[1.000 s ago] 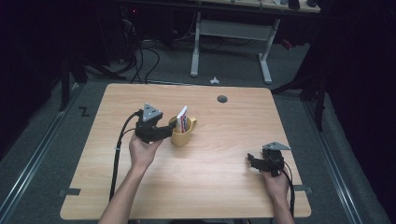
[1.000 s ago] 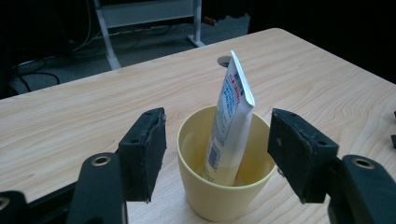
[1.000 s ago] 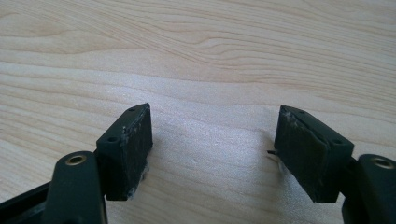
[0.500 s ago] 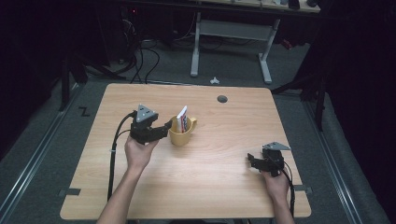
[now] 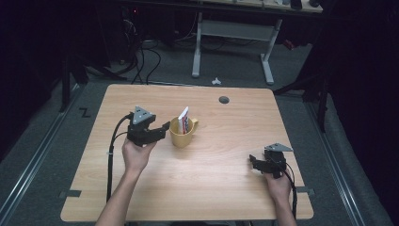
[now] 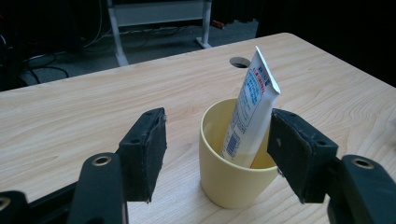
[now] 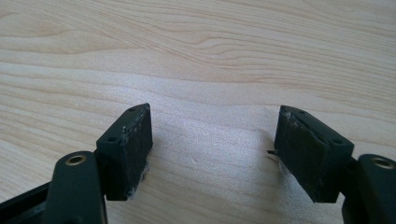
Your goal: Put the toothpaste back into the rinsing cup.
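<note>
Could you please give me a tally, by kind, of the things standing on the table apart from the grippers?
Yellow mug: 1
Tube, standing tilted inside the mug: 1
Total: 2

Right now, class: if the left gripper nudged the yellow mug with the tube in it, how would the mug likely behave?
The yellow mug would probably slide rather than tip: it looks squat and sits flat on the smooth wooden table. The toothpaste tube leans on the rim and rises well above it, so it may shift or rattle. The handle could make the mug turn if pushed off-centre.
</note>
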The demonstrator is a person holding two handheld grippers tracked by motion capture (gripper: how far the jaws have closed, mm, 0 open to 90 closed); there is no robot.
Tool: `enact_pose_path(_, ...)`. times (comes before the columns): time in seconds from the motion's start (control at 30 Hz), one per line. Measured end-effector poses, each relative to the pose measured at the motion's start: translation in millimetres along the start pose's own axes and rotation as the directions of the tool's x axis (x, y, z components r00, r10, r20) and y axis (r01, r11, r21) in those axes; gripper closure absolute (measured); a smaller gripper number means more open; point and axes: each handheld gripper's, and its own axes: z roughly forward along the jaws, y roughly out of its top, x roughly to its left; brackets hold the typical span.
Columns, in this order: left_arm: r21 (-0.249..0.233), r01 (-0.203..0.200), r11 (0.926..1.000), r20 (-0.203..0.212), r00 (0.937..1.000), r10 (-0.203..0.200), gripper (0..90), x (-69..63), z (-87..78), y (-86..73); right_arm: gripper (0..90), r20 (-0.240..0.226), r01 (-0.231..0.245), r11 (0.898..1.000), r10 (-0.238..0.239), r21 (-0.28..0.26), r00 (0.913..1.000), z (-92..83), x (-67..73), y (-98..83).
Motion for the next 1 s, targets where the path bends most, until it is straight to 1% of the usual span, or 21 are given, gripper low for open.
enact_pose_path(0.53,-0.009,-0.001,1.0,-0.013,0.9999,0.001,37.7,4.9,-13.1,-0.8,27.9,0.0,0.0,1.0,0.0,0.0,1.0,0.0,0.0,0.0)
enact_pose_path(1.0,-0.022,0.022,0.9995,-0.024,0.9995,-0.022,37.7,12.1,-22.0,-5.4,27.9,0.0,0.0,1.0,0.0,0.0,1.0,0.1,0.0,0.1)
